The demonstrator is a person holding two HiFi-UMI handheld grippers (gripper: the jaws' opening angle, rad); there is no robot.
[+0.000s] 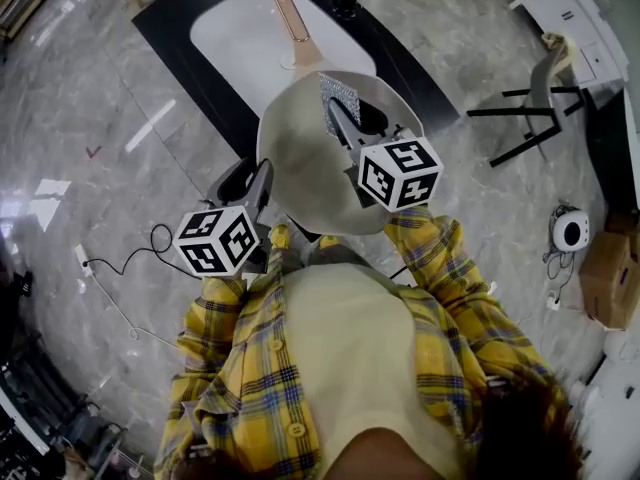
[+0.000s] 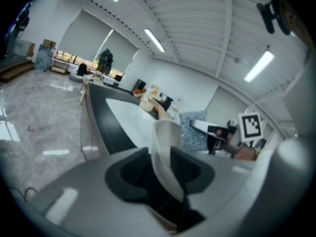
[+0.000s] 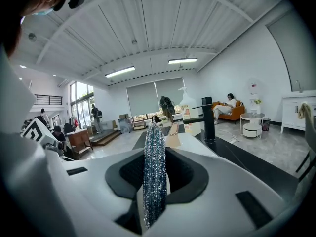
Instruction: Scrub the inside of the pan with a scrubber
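Scrubbing step is in hand. Pan (image 1: 305, 173) is at the tabletop's (image 1: 165, 33) near edge. Left gripper's (image 1: 257, 184) jaws stand wide around its rim, not pressing. Right gripper's (image 1: 345, 120) jaws clamp the scrubber (image 1: 340, 96) inside the pan. Next, we judge: steady the rim, then rub.

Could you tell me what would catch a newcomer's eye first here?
A big pale pan tilts up by the white sink, just ahead of the person's yellow checked shirt. The right gripper pinches a glittery scrubber inside the pan, whose near rim sits between the left gripper's jaws.
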